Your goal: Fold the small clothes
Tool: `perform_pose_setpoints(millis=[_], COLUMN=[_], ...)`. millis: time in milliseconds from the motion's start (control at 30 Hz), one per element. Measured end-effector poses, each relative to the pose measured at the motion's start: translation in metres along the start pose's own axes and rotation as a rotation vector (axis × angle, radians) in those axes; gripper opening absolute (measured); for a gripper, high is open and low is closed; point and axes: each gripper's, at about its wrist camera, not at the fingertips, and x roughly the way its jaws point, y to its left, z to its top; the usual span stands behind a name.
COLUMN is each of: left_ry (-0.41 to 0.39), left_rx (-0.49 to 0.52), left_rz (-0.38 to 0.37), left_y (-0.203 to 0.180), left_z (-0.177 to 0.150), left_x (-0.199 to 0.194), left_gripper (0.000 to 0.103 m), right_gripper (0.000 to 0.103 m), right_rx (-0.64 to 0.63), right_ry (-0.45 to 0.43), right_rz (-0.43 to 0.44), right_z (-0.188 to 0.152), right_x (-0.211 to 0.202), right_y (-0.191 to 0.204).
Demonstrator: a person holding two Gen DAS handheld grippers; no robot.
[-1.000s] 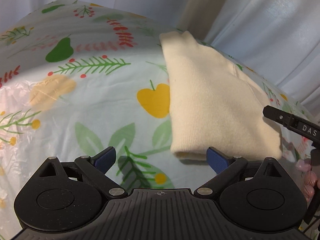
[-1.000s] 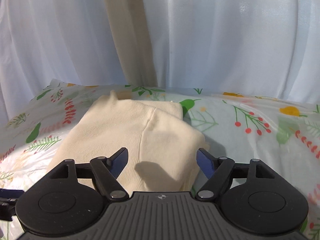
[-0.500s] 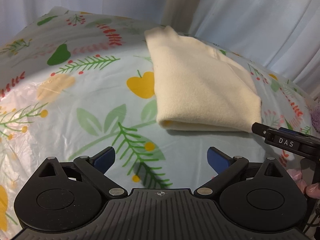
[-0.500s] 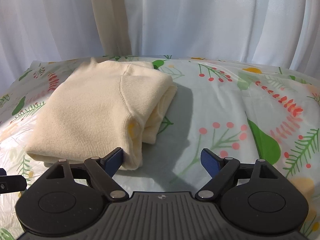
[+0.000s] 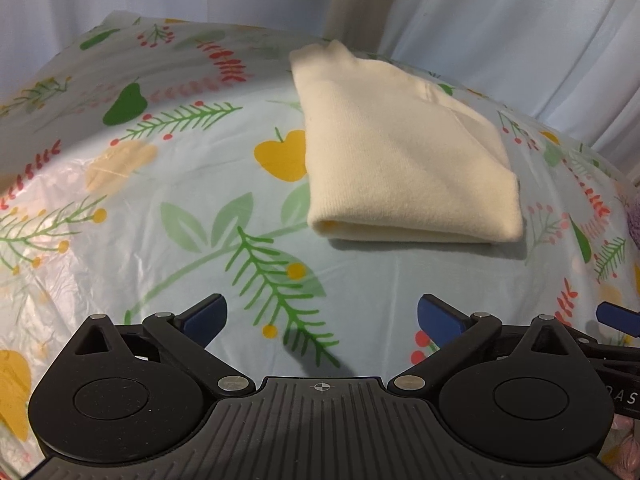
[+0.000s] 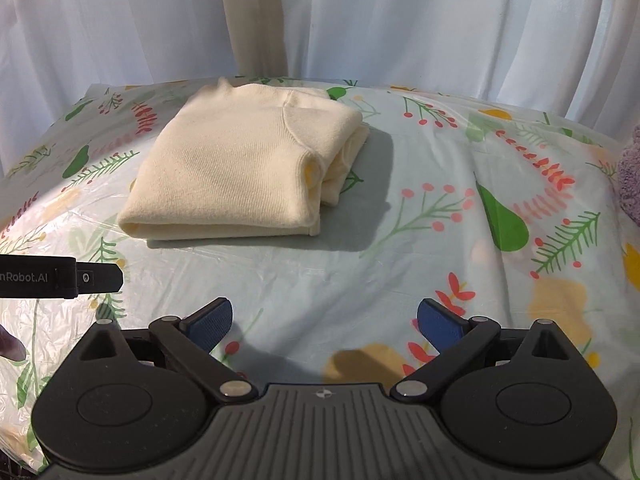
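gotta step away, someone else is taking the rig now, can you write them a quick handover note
Left gripper: open, nothing between its jaws, short of the garment.
Right gripper: jaws have just been opening, now wide and empty, also short of it.
Cream sweater: folded into a neat stack on the floral tablecloth, touched by neither gripper.
Done: this piece looks folded.
Left: a purple fuzzy item at the table's right edge may be next; I cannot tell what it is.
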Motion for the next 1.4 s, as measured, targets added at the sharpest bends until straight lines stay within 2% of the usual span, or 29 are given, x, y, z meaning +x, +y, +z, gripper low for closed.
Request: perform_pose_setpoints(millis=[133, 333, 567, 1000, 1400], left_ry=[0.003, -0.018, -0.041, 0.001, 0.0], left_rx=[0.024, 0.066, 0.135, 0.151, 0.175], left_rz=[0.007, 0.023, 0.107, 0.106, 0.104], left_y=[-0.005, -0.011, -0.021, -0.015, -0.015], left_z=[0.004, 0.015, 0.031, 0.039, 0.044], left_x=[-0.002, -0.003, 0.001, 0.019, 0.019], left_gripper=[0.103, 0.103, 0.103, 0.103, 0.103], right_gripper=[0.099, 0.099, 0.099, 0.099, 0.099], right_rx=[-0.018, -0.091, -0.097, -0.08, -0.068], right_ry=[0.049, 0.073, 0.096, 0.11, 0.12], right_rz=[0.007, -0.099, -0.129, -0.124, -0.139], right_z=[0.01, 0.029, 0.051, 0.065, 0.069], right_x=[-0.003, 0.003, 0.013, 0.03, 0.032], right_y=[0.003, 0.021, 0.033, 0.034, 0.029])
